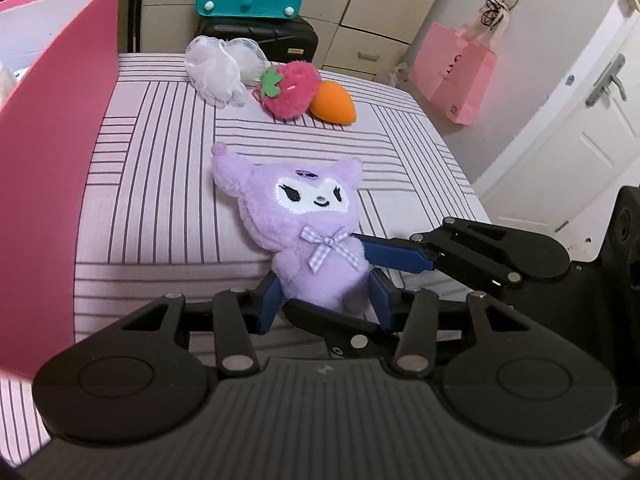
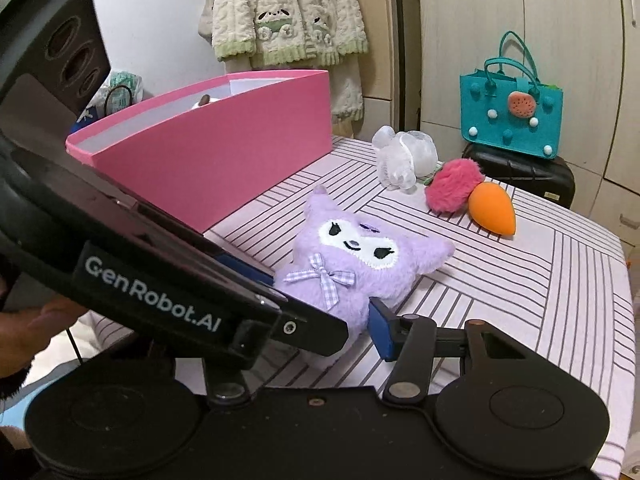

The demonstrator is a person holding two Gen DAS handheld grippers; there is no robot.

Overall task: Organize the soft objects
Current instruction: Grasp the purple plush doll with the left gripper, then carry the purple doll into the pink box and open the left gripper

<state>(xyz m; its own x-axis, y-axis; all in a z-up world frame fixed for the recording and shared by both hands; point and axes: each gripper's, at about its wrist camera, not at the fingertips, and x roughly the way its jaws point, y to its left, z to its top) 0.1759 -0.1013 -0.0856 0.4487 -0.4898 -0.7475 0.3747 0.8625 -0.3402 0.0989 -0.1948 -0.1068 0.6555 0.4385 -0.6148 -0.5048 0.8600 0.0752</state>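
A purple plush (image 1: 308, 216) with a gingham bow lies on the striped tablecloth (image 1: 160, 200). My left gripper (image 1: 326, 280) is shut on its lower body, one blue pad on each side. From the right, one blue finger (image 1: 396, 256) of the other tool lies against the plush's flank. In the right wrist view the plush (image 2: 360, 256) sits in front of my right gripper (image 2: 316, 312). Its right pad (image 2: 380, 328) touches the plush's bottom. Its left pad is hidden behind the left tool's black housing (image 2: 160, 300). A pink box (image 2: 224, 152) stands open at the left.
Farther back lie a white mesh puff (image 1: 220, 68), a red strawberry plush (image 1: 290, 90) and an orange sponge (image 1: 334, 106). Behind the table are a teal bag (image 2: 516, 120) on a black suitcase (image 2: 532, 176), a hanging fleece jacket (image 2: 288, 12) and a pink paper bag (image 1: 456, 76) on a door.
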